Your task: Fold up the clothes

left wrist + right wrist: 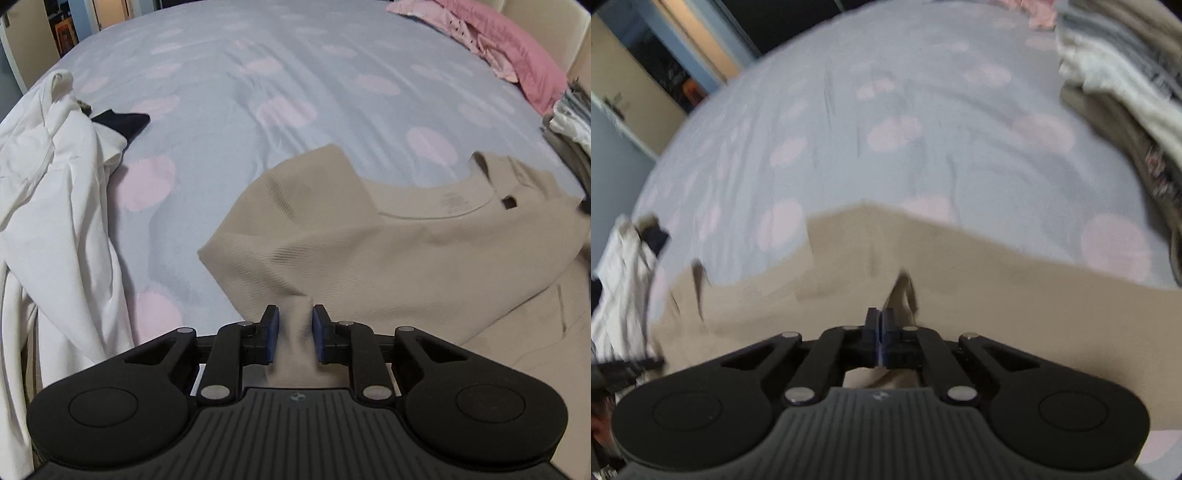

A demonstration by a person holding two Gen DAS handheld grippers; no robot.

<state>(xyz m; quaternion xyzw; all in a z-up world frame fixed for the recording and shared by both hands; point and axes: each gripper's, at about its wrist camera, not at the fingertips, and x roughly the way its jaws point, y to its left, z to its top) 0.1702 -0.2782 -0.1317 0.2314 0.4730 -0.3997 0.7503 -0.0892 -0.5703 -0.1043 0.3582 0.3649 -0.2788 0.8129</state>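
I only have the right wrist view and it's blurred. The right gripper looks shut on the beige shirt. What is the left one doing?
Observer: The left gripper has a bunched ridge of the beige shirt between its blue pads, with small gaps on both sides.
Operator: Which way does the shirt lie?
Observer: The collar faces away from the left gripper, with the printed neck label showing inside it.
Operator: Anything else on the bed over there?
Observer: A crumpled white garment lies to the left of the shirt, apart from it, with a dark item at its far edge.
Operator: And at the far end?
Observer: A pink pillow sits in the far right corner.
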